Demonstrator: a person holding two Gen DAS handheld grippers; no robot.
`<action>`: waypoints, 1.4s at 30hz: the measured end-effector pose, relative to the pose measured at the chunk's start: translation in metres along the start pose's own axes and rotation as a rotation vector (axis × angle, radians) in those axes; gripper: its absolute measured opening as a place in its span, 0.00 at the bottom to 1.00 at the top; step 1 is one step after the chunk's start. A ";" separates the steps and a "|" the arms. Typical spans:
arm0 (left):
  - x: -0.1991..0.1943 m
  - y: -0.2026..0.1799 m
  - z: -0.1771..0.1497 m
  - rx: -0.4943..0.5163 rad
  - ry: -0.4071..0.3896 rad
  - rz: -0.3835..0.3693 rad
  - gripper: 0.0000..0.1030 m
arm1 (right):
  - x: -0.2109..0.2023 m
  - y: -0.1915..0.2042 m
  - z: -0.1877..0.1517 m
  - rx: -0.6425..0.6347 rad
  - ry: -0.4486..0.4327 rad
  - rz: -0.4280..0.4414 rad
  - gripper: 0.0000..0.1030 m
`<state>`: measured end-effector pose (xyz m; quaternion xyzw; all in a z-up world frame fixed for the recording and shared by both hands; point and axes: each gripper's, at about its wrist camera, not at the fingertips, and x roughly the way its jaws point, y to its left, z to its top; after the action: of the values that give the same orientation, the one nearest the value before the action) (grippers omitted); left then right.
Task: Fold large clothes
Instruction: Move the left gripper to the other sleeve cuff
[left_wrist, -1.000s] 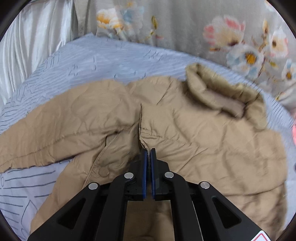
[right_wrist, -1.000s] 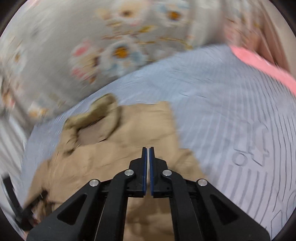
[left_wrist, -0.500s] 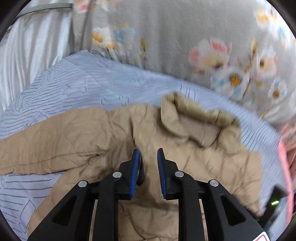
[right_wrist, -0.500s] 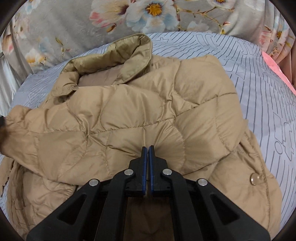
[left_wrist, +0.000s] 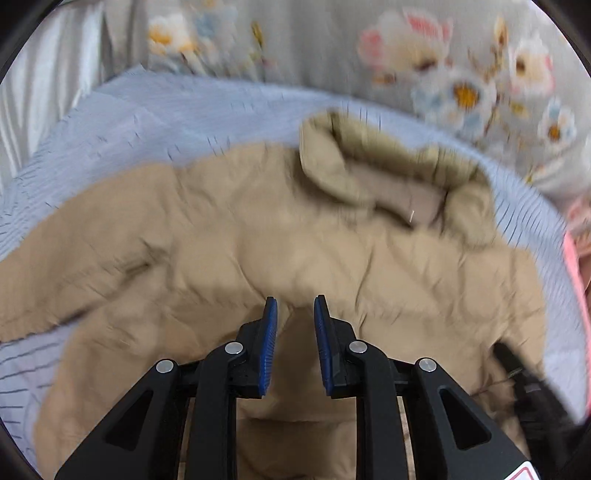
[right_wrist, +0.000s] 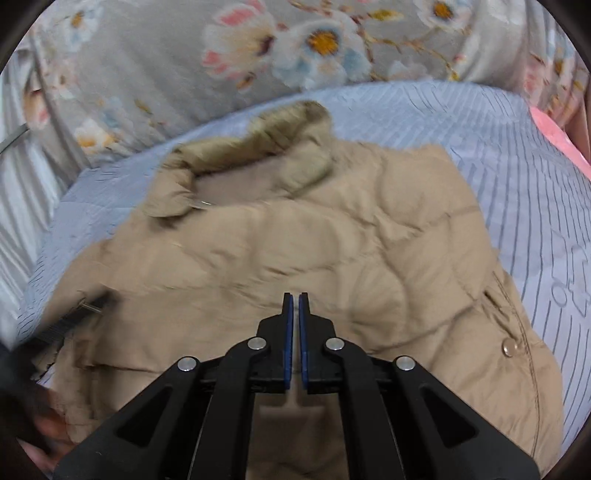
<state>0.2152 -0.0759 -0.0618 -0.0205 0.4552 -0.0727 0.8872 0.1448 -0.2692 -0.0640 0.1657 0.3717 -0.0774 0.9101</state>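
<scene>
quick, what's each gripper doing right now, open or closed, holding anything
Left gripper: open, nothing between its pads, above the tan jacket.
Right gripper: closed, holding nothing, over the jacket.

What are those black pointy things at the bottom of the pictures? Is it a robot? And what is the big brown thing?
It is not a robot. A person holds a grabbing tool in each hand, and a small camera sits on each one, looking forward along its two black fingers with blue pads. So one picture is the view from the left tool, the other from the right tool.

The big brown thing is a puffy tan jacket with a collar. It lies spread on a bed with a striped pale blue sheet. Behind it is flowery grey fabric.

Right now neither tool holds anything. The left tool's fingers stand a little apart with nothing pinched between them; the right tool's are shut together. Both pictures are a bit blurry.
</scene>
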 end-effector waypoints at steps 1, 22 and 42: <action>0.006 -0.001 -0.004 0.008 0.005 0.010 0.18 | 0.001 0.005 0.001 -0.008 0.006 0.014 0.03; 0.025 -0.008 -0.022 0.070 -0.056 0.057 0.19 | 0.042 0.024 -0.019 -0.058 0.061 -0.011 0.01; -0.090 0.341 -0.061 -0.642 -0.077 0.285 0.60 | -0.072 0.108 -0.071 -0.204 -0.065 0.063 0.48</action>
<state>0.1513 0.2761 -0.0597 -0.2375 0.4192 0.1995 0.8533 0.0758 -0.1419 -0.0346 0.0811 0.3427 -0.0160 0.9358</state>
